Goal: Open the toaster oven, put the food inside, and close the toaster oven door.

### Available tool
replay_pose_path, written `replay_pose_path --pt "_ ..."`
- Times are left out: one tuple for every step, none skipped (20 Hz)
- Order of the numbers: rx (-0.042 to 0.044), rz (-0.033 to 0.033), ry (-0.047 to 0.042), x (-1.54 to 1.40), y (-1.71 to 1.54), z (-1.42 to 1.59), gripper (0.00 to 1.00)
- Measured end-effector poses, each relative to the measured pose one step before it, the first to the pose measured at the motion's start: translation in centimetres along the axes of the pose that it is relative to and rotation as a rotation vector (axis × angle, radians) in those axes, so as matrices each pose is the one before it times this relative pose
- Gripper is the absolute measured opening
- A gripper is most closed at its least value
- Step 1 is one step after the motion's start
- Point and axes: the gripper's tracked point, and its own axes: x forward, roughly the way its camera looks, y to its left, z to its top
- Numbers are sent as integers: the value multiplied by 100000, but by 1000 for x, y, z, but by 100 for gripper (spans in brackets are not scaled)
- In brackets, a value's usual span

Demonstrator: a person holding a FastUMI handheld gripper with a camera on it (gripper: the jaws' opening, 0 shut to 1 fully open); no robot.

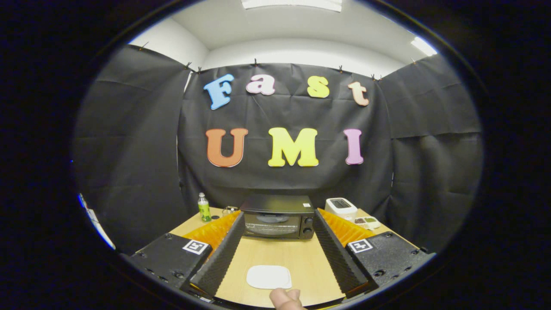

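Fingers point(275, 258) spread wide, holding nothing, well short of black boxy toaster oven point(277, 217), door shut, at far end of wooden surface point(280, 254). Approach off-centre w/ handle and you'll shove the oven back; mind white square plate point(269, 276) btwn them.

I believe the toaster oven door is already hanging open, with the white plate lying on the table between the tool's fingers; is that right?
Not quite: in the gripper view the toaster oven door is shut, its glass front upright. The rest holds: the white plate lies on the table between the open fingers of the tool.
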Motion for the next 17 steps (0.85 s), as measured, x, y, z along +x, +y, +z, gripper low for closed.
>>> replay_pose_path --pt "-283 566 -369 -294 144 -125 100" --pt "7 1208 135 -202 235 -218 100" --pt "323 1706 481 -214 389 -243 100" --pt "872 234 412 -34 -52 -160 100" --pt "1085 -261 595 10 -122 -121 100" --pt "596 -270 1030 83 -159 -133 100" --pt "703 -872 824 13 -133 -34 100" --pt "691 -308 143 -13 -43 9 100" --pt "412 90 -110 -42 114 139 100" --pt "-311 112 -617 -35 128 111 100" --pt "-748 325 -642 -87 116 111 100" --pt "-302 -87 -236 -120 130 -84 100" --pt "-415 301 -450 -183 188 14 100" --pt "-1256 658 -67 -137 270 -85 100" --pt "-1424 417 34 -21 145 -52 100" --pt "-775 57 -182 60 -82 -7 100" --pt "-207 -240 -284 10 -76 7 100"
